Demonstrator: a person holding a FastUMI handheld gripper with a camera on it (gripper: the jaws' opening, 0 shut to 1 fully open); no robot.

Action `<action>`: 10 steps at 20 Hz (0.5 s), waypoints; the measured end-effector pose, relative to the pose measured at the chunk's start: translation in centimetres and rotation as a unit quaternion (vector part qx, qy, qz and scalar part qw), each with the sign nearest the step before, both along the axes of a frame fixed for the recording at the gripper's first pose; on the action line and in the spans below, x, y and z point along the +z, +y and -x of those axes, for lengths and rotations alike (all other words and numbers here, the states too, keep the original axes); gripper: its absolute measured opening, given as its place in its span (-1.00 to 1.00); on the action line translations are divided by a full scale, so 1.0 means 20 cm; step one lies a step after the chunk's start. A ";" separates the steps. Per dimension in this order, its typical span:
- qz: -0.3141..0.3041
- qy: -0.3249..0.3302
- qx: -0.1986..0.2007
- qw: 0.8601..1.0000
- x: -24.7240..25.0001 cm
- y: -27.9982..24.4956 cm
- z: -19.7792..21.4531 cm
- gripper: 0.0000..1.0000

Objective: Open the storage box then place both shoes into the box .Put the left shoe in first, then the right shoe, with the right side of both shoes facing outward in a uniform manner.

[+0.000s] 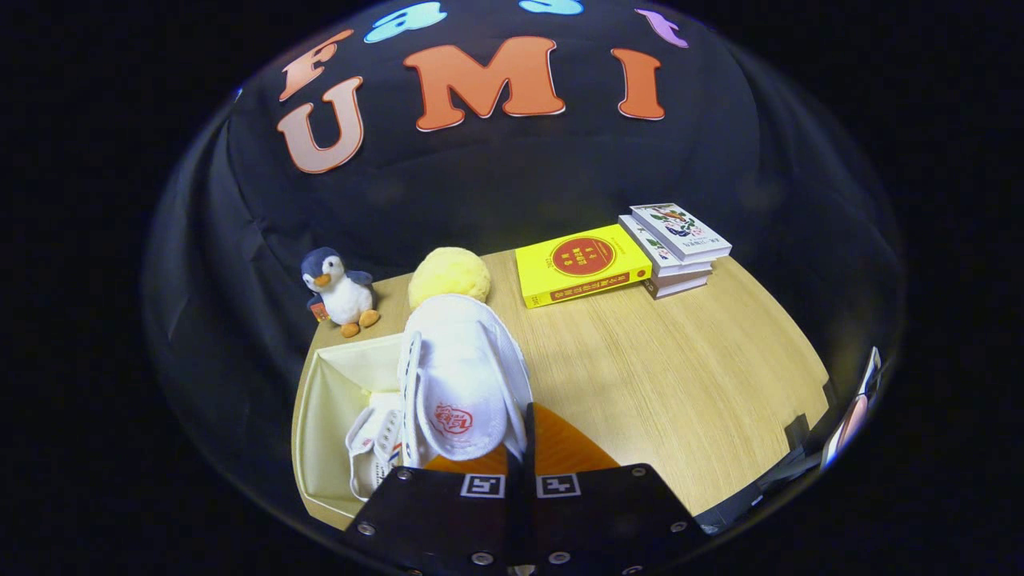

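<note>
My gripper (pixel 524 468) is shut on a white shoe (pixel 460 376). Its narrow jaws pinch the shoe's rim near the heel, which bears a red logo, and the toe points away from me. The shoe hangs over the right part of the open cream storage box (pixel 332 392), which stands at the table's left front. A second white shoe (pixel 374 448) lies inside the box, to the left of and below the held one. An orange surface (pixel 572 448) shows just ahead of the fingers, under the held shoe; I cannot tell what it is.
Behind the box stand a penguin plush (pixel 340 288) and a yellow plush ball (pixel 450 276). A yellow book (pixel 580 264) and a stack of books (pixel 676 244) lie at the back of the wooden table (pixel 680 376).
</note>
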State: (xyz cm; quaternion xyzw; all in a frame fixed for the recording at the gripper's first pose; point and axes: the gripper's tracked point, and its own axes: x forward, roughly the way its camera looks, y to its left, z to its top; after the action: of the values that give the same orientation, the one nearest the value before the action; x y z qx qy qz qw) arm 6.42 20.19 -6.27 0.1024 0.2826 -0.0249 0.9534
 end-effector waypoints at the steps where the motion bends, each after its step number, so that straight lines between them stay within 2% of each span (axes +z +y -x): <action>1: -0.002 0.000 0.002 1.000 0.02 0.06 0.00 -1.00; 5: 0.003 0.004 0.010 1.000 0.04 0.27 0.00 -1.00; 10: 0.007 0.023 0.003 1.000 -0.06 0.47 -0.05 -1.00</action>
State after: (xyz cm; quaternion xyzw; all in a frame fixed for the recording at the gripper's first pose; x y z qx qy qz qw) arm 7.47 29.54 -7.50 0.0943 0.3047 -0.0259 0.9474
